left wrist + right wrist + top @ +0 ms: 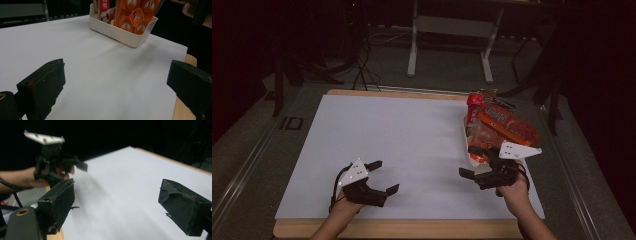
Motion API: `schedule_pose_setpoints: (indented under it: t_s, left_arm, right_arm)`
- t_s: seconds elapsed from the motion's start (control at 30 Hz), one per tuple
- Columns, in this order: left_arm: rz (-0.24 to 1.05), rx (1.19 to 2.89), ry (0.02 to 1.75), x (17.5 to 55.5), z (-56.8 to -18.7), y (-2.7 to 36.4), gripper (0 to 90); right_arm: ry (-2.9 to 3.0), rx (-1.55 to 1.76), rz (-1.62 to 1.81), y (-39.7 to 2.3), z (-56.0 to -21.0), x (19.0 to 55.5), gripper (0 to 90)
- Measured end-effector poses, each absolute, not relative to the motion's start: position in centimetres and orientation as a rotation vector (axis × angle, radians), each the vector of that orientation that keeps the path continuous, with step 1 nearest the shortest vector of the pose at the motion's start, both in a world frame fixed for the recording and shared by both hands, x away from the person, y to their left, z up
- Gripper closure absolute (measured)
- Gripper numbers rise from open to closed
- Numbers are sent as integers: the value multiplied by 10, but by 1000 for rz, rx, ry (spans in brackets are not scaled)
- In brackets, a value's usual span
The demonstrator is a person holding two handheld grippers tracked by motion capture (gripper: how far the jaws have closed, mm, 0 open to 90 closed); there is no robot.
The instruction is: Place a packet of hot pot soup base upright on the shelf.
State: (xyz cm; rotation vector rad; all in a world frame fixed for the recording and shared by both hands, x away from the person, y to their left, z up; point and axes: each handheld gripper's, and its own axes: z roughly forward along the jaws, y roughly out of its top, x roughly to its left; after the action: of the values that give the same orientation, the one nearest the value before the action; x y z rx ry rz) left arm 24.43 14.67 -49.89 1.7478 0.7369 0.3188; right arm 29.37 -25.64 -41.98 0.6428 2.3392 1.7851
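High view: bin (473, 159) near table (412, 227) right edge.

White sheet (412, 150) covers nearly the whole tabletop, flat & bare across its middle. Wooden table edge (402, 229) shows along the near side, w/ a thin strip at the far side too. Grey floor (447, 60) lies beyond the table. On it stands a pale metal stand (414, 50) (two legs & a crossbar, top cut off by the frame). Dark cables (362, 65) trail over the floor left of the stand. A dark post (278, 85) rises farther left. "ID" marking (291, 123) sits just off the table's left edge.
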Motion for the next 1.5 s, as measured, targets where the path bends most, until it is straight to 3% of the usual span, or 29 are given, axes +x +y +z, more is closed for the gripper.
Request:
schedule_pose_setpoints:
  t_s: [0.63, 1.5]
  left_arm:
    - [322, 1754, 716, 242, -499, 144, 25]
    - [341, 1774, 676, 235, -505, 140, 25]
  right_arm:
    - [2464, 656, 1653, -260, -461, 288, 132]
    - [2481, 621, 1603, -266, -470, 291, 134]
